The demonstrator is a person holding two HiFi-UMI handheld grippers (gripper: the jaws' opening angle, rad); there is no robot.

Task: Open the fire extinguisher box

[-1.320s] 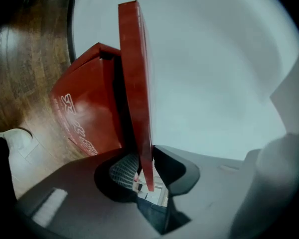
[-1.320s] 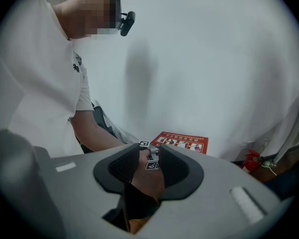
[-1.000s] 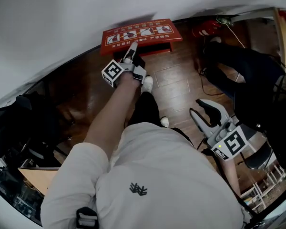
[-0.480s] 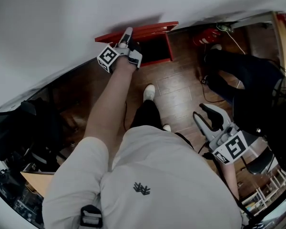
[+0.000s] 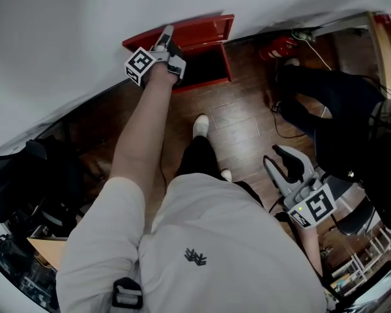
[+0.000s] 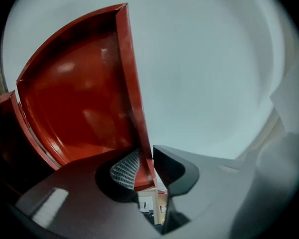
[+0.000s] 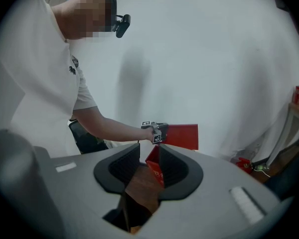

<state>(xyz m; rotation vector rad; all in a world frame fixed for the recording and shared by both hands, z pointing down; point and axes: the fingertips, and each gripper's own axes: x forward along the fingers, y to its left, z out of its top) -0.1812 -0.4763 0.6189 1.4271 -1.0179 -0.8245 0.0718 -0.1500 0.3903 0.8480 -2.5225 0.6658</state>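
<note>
Soft even indoor light; fisheye edges dark; glare on red lid (image 6: pixel 70 68).

You have a plain white wall (image 5: pixel 85 31) far ahead of your right tool (image 5: pixel 278 155). Under that tool the floor (image 5: pixel 241 122) is made of dark brown wood boards, shiny in spots. A black chair (image 7: pixel 87 138) sits ahead and to the tool's left, near the wall. The light is soft and even.

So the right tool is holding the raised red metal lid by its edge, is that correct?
Not quite: the left tool holds the raised red metal lid by its edge, jaws starting to open; the left gripper view shows it.
</note>
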